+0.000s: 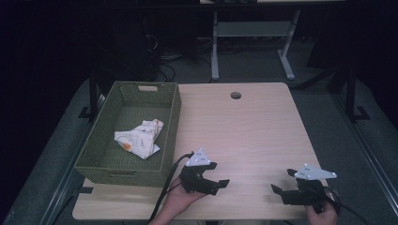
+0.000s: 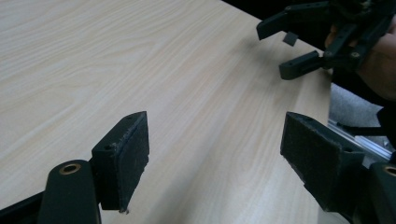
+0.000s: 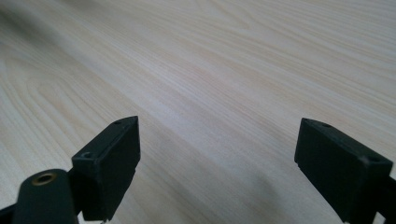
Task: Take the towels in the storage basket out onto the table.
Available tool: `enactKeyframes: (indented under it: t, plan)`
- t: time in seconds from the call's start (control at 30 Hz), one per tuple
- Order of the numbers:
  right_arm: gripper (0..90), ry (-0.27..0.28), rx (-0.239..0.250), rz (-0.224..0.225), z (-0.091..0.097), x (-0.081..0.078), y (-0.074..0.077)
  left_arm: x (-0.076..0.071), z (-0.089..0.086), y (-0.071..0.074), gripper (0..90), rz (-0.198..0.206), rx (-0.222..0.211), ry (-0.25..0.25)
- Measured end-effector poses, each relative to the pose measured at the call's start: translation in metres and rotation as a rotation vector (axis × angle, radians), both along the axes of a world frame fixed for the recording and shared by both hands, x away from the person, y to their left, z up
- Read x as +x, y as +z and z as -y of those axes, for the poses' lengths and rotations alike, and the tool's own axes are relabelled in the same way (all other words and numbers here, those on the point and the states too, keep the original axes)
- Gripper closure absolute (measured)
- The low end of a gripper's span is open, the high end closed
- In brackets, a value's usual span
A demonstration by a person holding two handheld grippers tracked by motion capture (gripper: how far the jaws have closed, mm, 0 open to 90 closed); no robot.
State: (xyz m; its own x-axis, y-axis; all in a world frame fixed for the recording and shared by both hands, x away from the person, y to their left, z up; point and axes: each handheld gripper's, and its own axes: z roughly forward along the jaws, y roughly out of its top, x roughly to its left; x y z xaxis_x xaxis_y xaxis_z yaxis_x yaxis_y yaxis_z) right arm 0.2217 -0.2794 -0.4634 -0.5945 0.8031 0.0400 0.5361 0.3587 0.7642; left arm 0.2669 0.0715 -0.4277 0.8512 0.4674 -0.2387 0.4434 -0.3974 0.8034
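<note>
Both grippers are held low over the near edge of the table (image 1: 244, 122), nothing gripped. The left gripper (image 1: 217, 179) is seen w/ jaws spread wide; in the left gripper view its pads (image 2: 133, 154) stand well apart over bare wood. Same for the right gripper (image 1: 282, 182): jaws apart, empty, bare tabletop betw. them in the right gripper view, pads (image 3: 116, 158) clean.

The nearest thing to be handled is the crumpled cloth (image 1: 140, 138), lying inside the green woven basket (image 1: 170, 136) at the table's left side, nearer the basket's right wall, approx. mid-length. It's well apart from both grippers; the left one is closer.

Handling, as judged: the cloth is taken to be light, soft, limp — no stiffness, so it'll sag and drape when lifted. Not fragile, not slippery; fabric should bite well on the padded jaws. A raised fold or bunched ridge at the top of the heap is prob. the best place to be pinched, since a flat layer could be missed. The basket wall is to be cleared on the way in; the weave could be snagged by a jaw tip.
</note>
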Motion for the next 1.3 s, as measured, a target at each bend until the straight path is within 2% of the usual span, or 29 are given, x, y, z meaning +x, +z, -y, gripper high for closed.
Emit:
enactKeyframes:
  t: [0.17, 0.3, 0.33, 0.53, 0.6, 0.63, 0.77, 0.87, 0.97, 1.1, 1.3]
  plan:
    - [14.0, 0.002, 0.003, 0.004, 0.0, -0.001, 0.0, 0.004, 0.002, 0.006, 23.4, -0.006, -0.001, 0.001]
    - [14.0, 0.001, 0.008, 0.011, 0.002, -0.001, 0.001, 0.01, 0.001, 0.014, 23.4, -0.031, -0.028, -0.001]
    - [14.0, 0.001, 0.009, 0.014, 0.002, -0.001, 0.001, 0.015, 0.0, 0.02, 23.3, -0.062, -0.049, 0.009]
    - [14.0, 0.001, 0.011, 0.017, 0.003, -0.003, 0.002, 0.025, -0.006, 0.038, 21.3, -0.065, -0.088, 0.042]
    - [14.0, -0.004, 0.015, 0.016, 0.004, -0.003, 0.003, 0.028, -0.008, 0.042, 21.3, -0.074, -0.099, 0.037]
    - [14.0, -0.005, 0.016, 0.021, 0.005, -0.003, 0.003, 0.032, -0.011, 0.049, 21.3, -0.082, -0.122, 0.033]
    - [14.0, -0.009, 0.019, 0.018, 0.006, -0.004, 0.003, 0.036, -0.016, 0.061, 21.3, -0.076, -0.165, 0.029]
    - [14.0, -0.006, 0.017, 0.019, 0.005, -0.004, 0.003, 0.04, -0.021, 0.069, 21.2, -0.07, -0.175, 0.013]
    - [14.0, 0.0, 0.014, 0.021, 0.005, -0.004, 0.003, 0.045, -0.027, 0.075, 21.3, -0.089, -0.194, -0.016]
    - [14.0, 0.0, 0.013, 0.02, 0.004, -0.004, 0.003, 0.05, -0.036, 0.083, 21.3, -0.08, -0.195, -0.013]
    - [14.0, -0.002, 0.018, 0.019, 0.005, -0.003, 0.003, 0.056, -0.047, 0.094, 21.3, -0.071, -0.164, -0.024]
